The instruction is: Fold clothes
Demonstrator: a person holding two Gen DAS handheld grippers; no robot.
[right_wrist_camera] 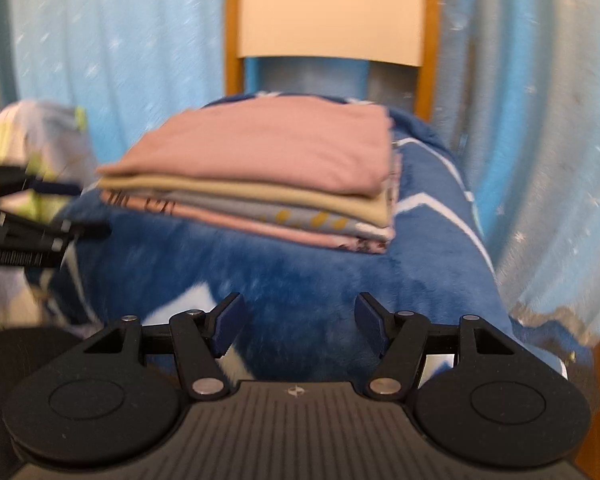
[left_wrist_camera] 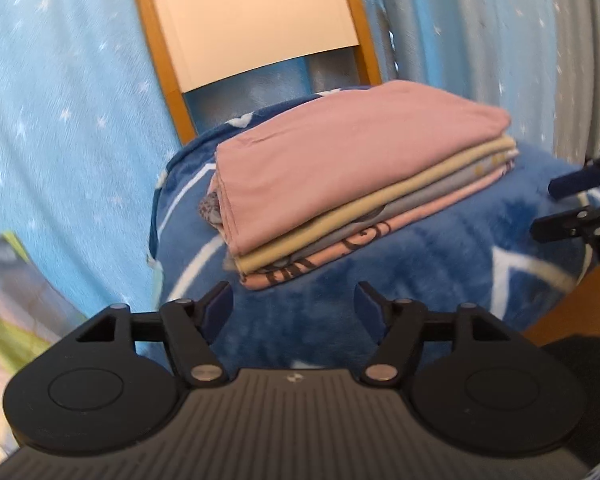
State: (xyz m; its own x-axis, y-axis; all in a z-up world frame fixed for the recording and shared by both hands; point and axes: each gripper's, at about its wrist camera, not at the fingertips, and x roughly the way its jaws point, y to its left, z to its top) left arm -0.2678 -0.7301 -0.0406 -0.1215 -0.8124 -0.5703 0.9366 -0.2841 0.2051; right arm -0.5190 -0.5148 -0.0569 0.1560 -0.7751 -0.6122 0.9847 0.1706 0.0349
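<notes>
Pink top of four folded garments (left_wrist_camera: pixel 352 168) on one blanket (left_wrist_camera: pixel 440 264)

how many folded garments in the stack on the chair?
4 visible: plain pink cotton top, beige one beneath, grey-blue patterned one third, pink printed one bottom, on the blue fleece blanket. Thinner layers may hide.

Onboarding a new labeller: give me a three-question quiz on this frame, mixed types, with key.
1. True or false: the left gripper holds a garment.
2. What colour is the top garment of the folded stack?
A. pink
B. green
C. white
3. Fill in: the stack rests on a ____ blanket that covers the chair.

Key: 1 false, both grippers have their fingers apart and empty, the right gripper too; 2 A; 3 blue.
</notes>
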